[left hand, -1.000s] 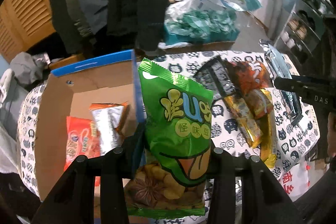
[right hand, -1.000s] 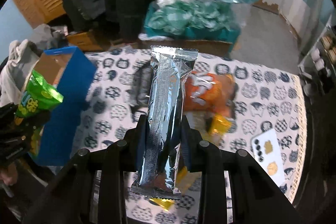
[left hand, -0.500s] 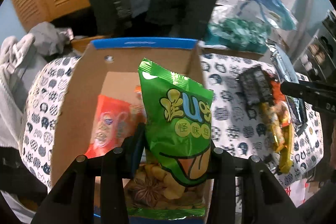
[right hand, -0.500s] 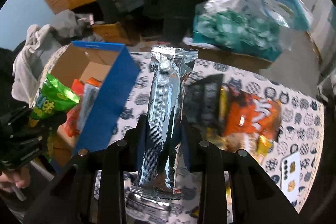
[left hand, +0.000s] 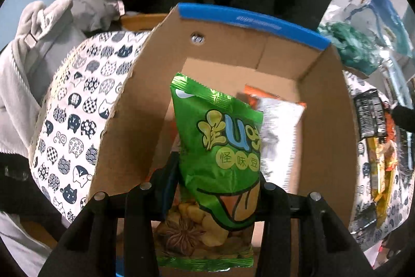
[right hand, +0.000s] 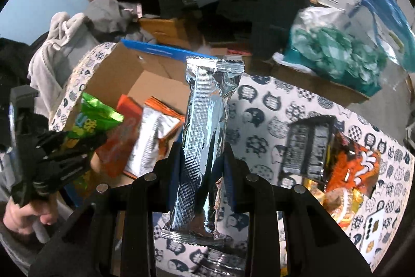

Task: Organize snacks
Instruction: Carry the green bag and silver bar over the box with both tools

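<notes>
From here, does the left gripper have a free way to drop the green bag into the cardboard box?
Probably yes. The left gripper holds the green bag over the open cardboard box; only two flat packets lie inside.

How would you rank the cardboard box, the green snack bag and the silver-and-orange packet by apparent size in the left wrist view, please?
1. cardboard box, clearly largest.
2. green snack bag, though nearness to the camera inflates it.
3. silver-and-orange packet, partly hidden, so its true rank against the bag is unsure.
</notes>
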### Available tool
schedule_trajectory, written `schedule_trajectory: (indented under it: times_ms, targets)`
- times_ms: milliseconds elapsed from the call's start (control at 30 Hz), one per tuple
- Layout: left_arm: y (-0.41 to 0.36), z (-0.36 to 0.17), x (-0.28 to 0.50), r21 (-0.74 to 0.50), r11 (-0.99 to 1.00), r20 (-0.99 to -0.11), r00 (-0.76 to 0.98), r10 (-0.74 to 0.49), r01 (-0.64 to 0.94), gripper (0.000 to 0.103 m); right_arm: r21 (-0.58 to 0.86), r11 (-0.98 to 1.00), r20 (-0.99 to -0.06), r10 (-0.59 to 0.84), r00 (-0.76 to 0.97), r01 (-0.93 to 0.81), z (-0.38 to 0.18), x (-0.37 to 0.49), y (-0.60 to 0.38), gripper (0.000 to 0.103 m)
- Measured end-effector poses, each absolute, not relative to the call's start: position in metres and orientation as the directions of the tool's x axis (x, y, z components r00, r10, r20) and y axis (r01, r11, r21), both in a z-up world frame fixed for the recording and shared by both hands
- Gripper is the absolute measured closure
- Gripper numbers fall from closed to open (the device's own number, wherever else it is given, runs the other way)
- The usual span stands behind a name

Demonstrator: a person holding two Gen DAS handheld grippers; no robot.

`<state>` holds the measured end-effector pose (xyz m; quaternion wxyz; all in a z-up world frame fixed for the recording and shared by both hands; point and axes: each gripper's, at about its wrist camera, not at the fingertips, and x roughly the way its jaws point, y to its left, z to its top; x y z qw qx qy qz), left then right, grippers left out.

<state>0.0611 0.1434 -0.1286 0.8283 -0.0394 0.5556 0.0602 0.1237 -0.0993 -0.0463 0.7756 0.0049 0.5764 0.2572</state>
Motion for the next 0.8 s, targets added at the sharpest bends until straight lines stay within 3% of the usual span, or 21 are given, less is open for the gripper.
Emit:
schedule_trajectory:
  times_ms: [333,800]
  targets:
    - [0.167,-0.158,0.067,-0.023,0.975,-0.956,0.291,0.043,-0.221,0.059,0.354,0.827,-0.880,0.452,0.143,-0.437,-0.047,0.124,-0.061,0.074]
    - [0.171,-0.148,0.060,-0.028,0.976,-0.952,0.304,0.040,-0.215,0.049,0.395,0.775,-0.887,0.462,0.015,-0.493,-0.076,0.124,0.012,0.074]
